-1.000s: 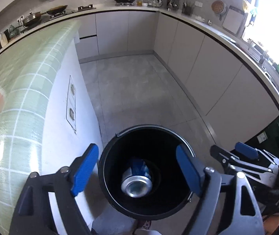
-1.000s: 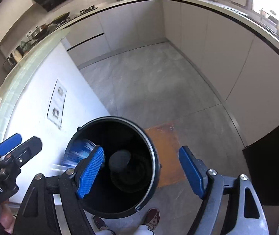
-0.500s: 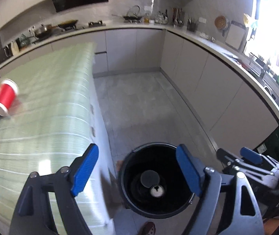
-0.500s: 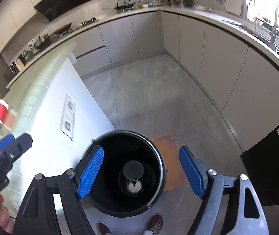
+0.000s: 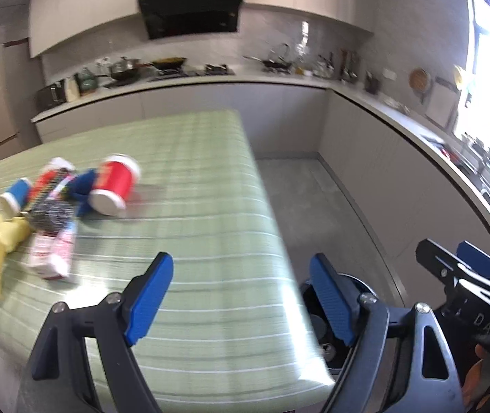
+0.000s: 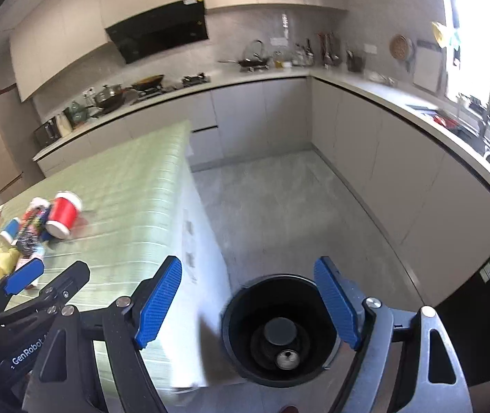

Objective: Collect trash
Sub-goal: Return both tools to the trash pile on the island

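Below right tongs [image 6: 248, 304], bin [image 6: 234, 330], can [image 6: 287, 359] inside

Left gripper [image 5: 245, 304] spread wide over green striped tabletop [image 5: 210, 241], red paper cup [image 5: 115, 186] lying toppled at ten o'clock amid blurred wrappers [image 5: 52, 227], black bin [image 5: 331, 330] at five o'clock, right gripper [image 5: 465, 268] at four.

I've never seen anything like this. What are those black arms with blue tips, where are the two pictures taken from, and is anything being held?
No robot here: a person carries a hand-held gripper in each hand, with a camera looking along its blue fingers. One picture comes from the left hand-held gripper, above the green table; the other from the right hand-held gripper, above the black bin. Both are open and hold nothing. On the table lie a red cup, a blue cup, wrappers and yellow scraps. A can lies in the bin.
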